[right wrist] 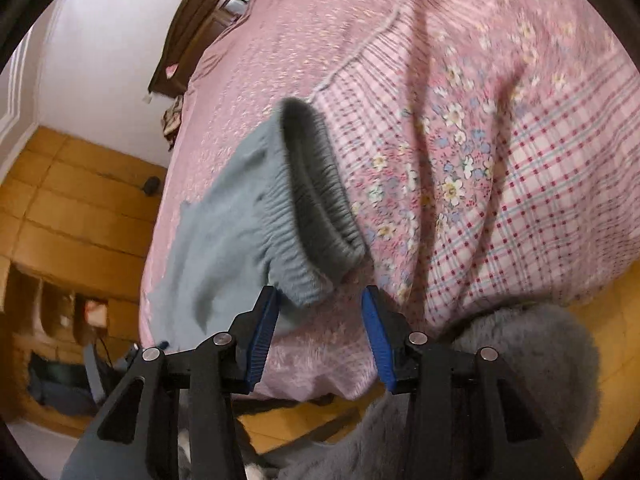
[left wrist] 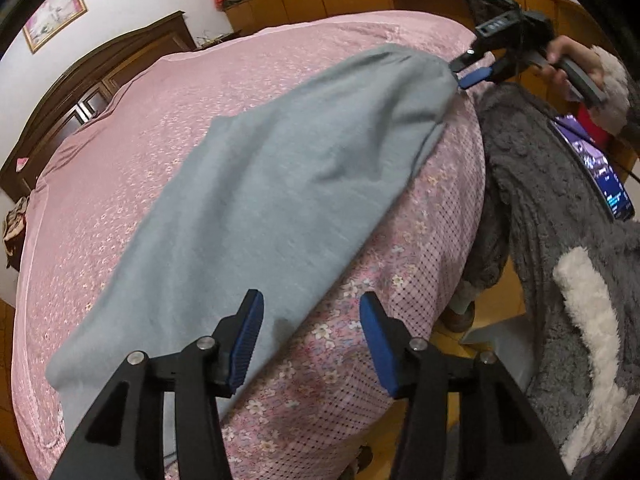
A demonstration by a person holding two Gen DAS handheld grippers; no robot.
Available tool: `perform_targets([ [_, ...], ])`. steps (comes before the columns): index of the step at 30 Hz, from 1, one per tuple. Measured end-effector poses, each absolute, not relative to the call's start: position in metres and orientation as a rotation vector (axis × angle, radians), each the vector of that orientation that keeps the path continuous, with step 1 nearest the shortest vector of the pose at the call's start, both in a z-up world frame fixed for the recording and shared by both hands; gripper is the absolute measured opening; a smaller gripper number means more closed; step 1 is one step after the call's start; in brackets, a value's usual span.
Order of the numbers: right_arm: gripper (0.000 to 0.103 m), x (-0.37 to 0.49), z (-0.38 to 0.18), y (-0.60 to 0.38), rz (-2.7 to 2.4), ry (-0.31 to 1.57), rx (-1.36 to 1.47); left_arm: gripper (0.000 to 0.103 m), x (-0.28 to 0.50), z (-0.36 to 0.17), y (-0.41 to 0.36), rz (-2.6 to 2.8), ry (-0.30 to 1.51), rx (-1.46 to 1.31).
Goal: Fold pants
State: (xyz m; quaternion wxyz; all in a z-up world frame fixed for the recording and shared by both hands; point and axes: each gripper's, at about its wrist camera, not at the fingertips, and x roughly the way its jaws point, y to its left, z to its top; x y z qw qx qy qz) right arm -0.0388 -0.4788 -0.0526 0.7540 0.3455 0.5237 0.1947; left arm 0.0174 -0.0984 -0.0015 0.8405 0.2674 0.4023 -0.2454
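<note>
Home bedroom, pink-quilted bed, dark wooden headboard, framed picture

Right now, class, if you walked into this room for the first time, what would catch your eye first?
The grey-blue pants lie stretched diagonally across the pink floral bedspread, their elastic waistband gaping open near the bed's edge. The left gripper and the right gripper both stand open beside the fabric, gripping nothing.
</note>
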Motion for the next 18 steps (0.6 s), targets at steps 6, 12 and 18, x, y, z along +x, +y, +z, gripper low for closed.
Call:
perform_targets([
  [6, 0.015, -0.02, -0.016, -0.489, 0.445, 1.007, 0.566, 0.053, 0.035, -0.014, -0.078, -0.403, 0.897, 0.552],
  [12, 0.015, -0.007, -0.019, -0.48, 0.411, 1.08, 0.412, 0.053, 0.042, -0.031, -0.059, -0.349, 0.955, 0.49],
  [18, 0.015, -0.024, -0.015, -0.485, 0.429, 1.07, 0.475, 0.054, 0.036, -0.034, -0.059, -0.331, 0.941, 0.538],
])
